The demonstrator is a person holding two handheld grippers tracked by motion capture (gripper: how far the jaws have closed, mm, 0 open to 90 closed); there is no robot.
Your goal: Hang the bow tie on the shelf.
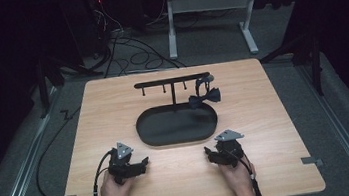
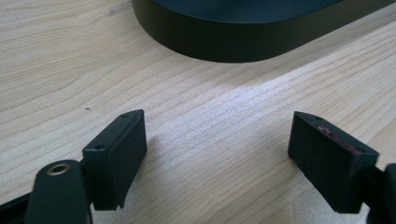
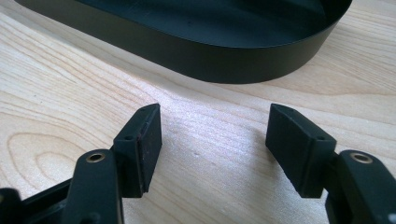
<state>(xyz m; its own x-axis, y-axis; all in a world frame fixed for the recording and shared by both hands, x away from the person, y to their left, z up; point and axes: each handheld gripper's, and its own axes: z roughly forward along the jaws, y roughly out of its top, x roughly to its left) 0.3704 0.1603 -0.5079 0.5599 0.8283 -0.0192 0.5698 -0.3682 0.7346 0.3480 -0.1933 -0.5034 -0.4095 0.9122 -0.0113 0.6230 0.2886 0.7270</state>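
Wooden table (image 1: 265,117) is laid out with black oval tray (image 1: 149,131) centred; bow tie (image 1: 204,97) is hung on the stand's bar (image 1: 170,81) above it. Left gripper (image 1: 142,161) and right gripper (image 1: 208,151) are rested near the tray, jaws wide, nothing held, seemingly parked.

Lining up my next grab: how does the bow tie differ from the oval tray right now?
The bow tie is small and soft, hanging from the right end of the hook rack; the oval tray is large, rigid, and flat on the table. The bow tie is off the wood; the tray rests on it, nearer both grippers. Both look black.
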